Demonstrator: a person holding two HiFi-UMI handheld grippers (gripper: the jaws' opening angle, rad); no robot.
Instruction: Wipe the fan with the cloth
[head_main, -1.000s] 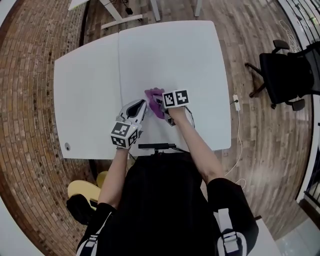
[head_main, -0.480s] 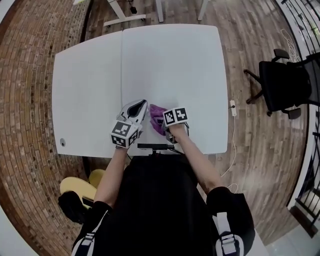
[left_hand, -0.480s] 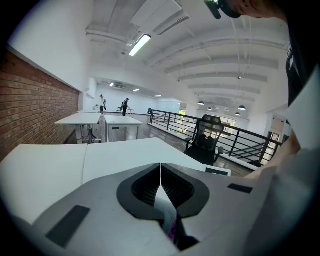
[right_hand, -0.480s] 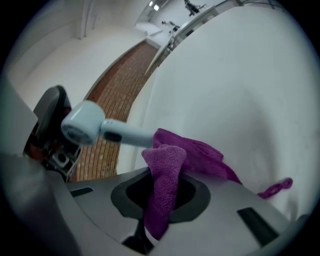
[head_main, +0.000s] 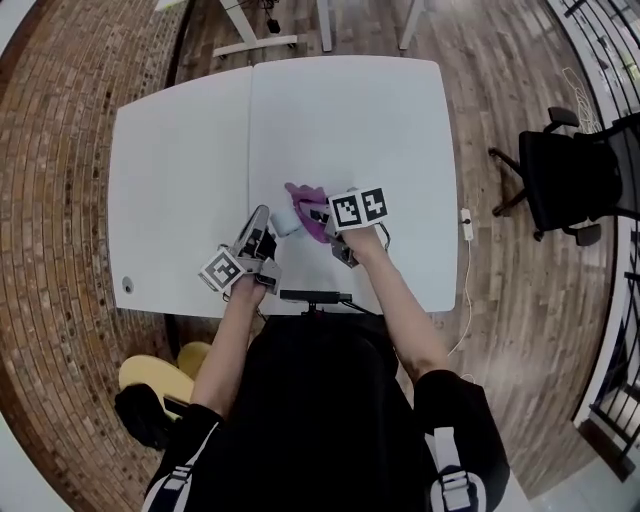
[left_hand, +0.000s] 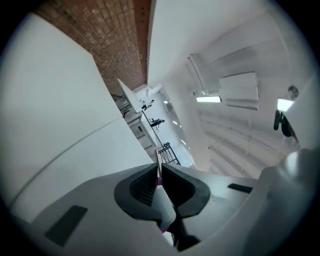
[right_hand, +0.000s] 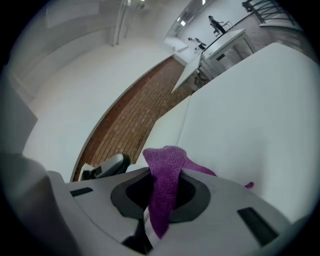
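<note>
The right gripper (right_hand: 165, 182) is clamping the purple cloth (head_main: 306, 200): a fold is bunching up between its fingers (right_hand: 197, 200) and trailing out over the white worktop (head_main: 340, 110). The left gripper (left_hand: 159, 169) is holding its fingers (left_hand: 134, 187) pressed together, with only a thin pale sliver showing between them; what that is we cannot tell. In the head view a small white thing, which we are taking for the fan (head_main: 285, 222), is sitting right at the left tips, just beside the cloth. Whether it is pinched or only propped we cannot tell. Both grippers are working near the worktop's near edge.

We are judging the step as wiping, cloth to fan. To do it well:
- We are wanting the loose fold, not the hard fingers, meeting the fan.
- We are keeping pressure light, since so small a thing is likely to slide or tip.
- The left side is bracing it while the right draws the cloth across, then turning it for the hidden faces.
</note>
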